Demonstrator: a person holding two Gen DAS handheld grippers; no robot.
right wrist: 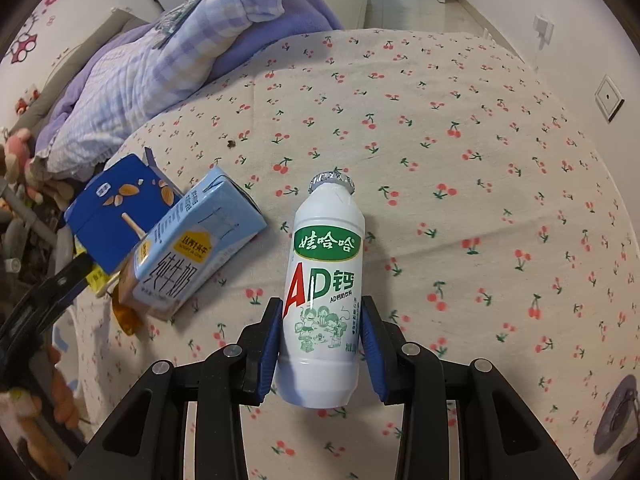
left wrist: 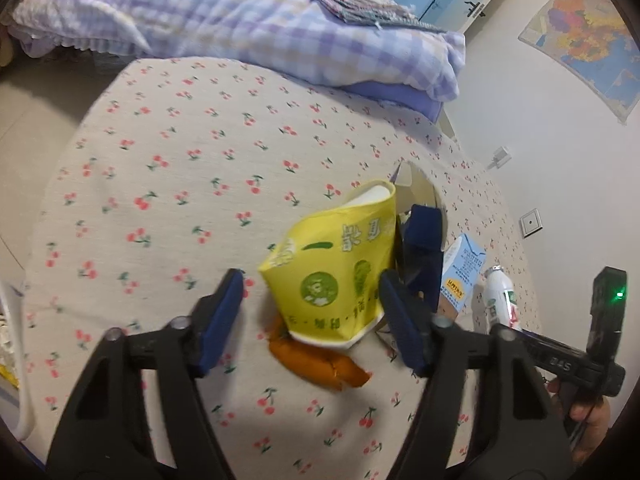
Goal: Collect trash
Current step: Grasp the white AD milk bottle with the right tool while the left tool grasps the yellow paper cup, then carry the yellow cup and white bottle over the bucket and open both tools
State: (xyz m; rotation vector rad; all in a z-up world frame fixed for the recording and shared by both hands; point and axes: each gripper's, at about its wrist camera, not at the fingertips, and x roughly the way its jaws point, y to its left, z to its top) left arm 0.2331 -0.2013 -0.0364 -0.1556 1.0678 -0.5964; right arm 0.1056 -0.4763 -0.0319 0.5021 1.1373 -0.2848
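Note:
In the left wrist view my left gripper (left wrist: 312,304) is open around a crushed yellow paper cup (left wrist: 332,264) lying on the cherry-print cloth; its pads do not touch the cup. An orange peel (left wrist: 320,360) lies under the cup. A dark blue carton (left wrist: 424,248), a light blue milk carton (left wrist: 462,268) and a white bottle (left wrist: 500,300) lie to the right. In the right wrist view my right gripper (right wrist: 322,320) is shut on the white AD calcium bottle (right wrist: 324,280). The milk carton (right wrist: 192,248) and dark blue carton (right wrist: 116,204) lie to its left.
A folded purple checked quilt (left wrist: 240,20) lies at the far side of the cloth-covered surface (left wrist: 160,160). A wall with sockets (left wrist: 530,222) and a map (left wrist: 592,40) is to the right. Stuffed toys (right wrist: 16,152) sit at the left edge of the right wrist view.

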